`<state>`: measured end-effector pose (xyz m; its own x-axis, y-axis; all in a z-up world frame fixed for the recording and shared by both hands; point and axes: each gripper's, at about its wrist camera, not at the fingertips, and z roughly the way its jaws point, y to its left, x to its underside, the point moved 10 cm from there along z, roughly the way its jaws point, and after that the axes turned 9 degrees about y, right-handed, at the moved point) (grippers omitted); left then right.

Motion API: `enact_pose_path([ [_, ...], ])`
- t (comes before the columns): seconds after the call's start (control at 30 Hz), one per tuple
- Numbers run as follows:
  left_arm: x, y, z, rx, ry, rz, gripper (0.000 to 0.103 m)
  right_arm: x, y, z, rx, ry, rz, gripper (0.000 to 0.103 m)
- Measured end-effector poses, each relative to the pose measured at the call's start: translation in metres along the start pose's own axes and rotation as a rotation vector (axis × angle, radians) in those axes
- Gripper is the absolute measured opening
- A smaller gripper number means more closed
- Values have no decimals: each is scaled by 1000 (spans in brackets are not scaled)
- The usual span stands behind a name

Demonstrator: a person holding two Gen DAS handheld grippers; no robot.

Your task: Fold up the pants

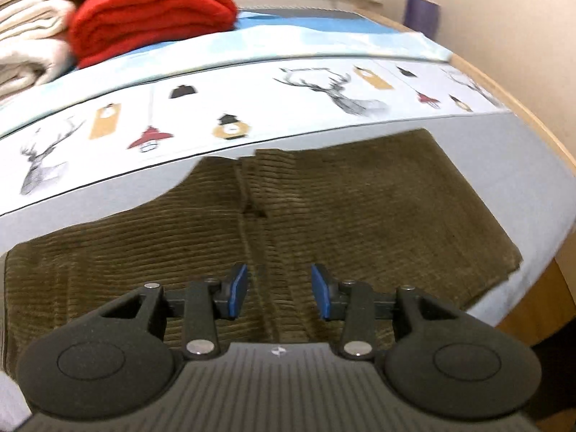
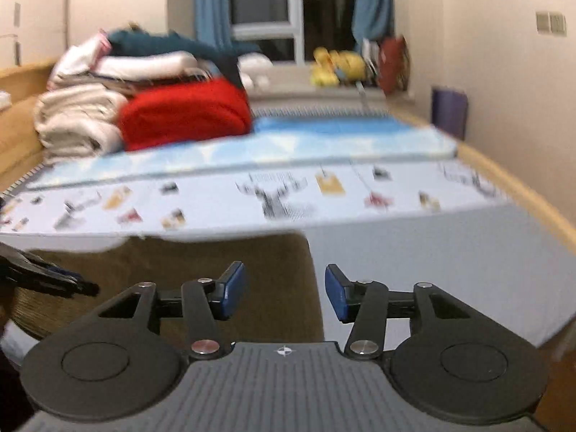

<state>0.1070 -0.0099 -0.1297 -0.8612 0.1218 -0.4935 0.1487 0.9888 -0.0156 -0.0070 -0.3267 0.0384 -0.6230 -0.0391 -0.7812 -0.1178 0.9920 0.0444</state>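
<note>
On bed (image 1: 540,187) | pants (image 1: 360,198) flat, lengthwise left-right | left gripper (image 1: 279,289), right gripper (image 2: 284,293) parted, empty

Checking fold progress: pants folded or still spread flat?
Folded. The pants lie as a compact brown rectangle on the bed, with no separate legs visible.

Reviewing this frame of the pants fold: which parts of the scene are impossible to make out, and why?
- Near edge of the brown corduroy pants: left wrist view, covered by the left gripper and its body.
- Left part of the pants: right wrist view, cut by the frame edge and a dark blurred object, unidentifiable.
- Printed figures on the bedsheet: right wrist view, motion-blurred.
- Yellow items on the windowsill: both views, too small and blurred.
</note>
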Motion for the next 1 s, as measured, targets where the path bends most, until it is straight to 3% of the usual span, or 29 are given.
enact_pose_path([
  [0.13,0,5,-4,-6,0,-17,44,-16,-4,-21,-30,-55,-13,63],
  [0.67,1,26,-15,-7,-35,-80,44,-17,-16,-15,-49,-68,173,63],
  [0.9,0,26,-22,-21,-78,-34,43,-14,-17,-7,-78,-58,296,63],
  [1.0,1,37,-26,-28,-81,-52,38,-9,-13,-2,-80,-50,331,63],
])
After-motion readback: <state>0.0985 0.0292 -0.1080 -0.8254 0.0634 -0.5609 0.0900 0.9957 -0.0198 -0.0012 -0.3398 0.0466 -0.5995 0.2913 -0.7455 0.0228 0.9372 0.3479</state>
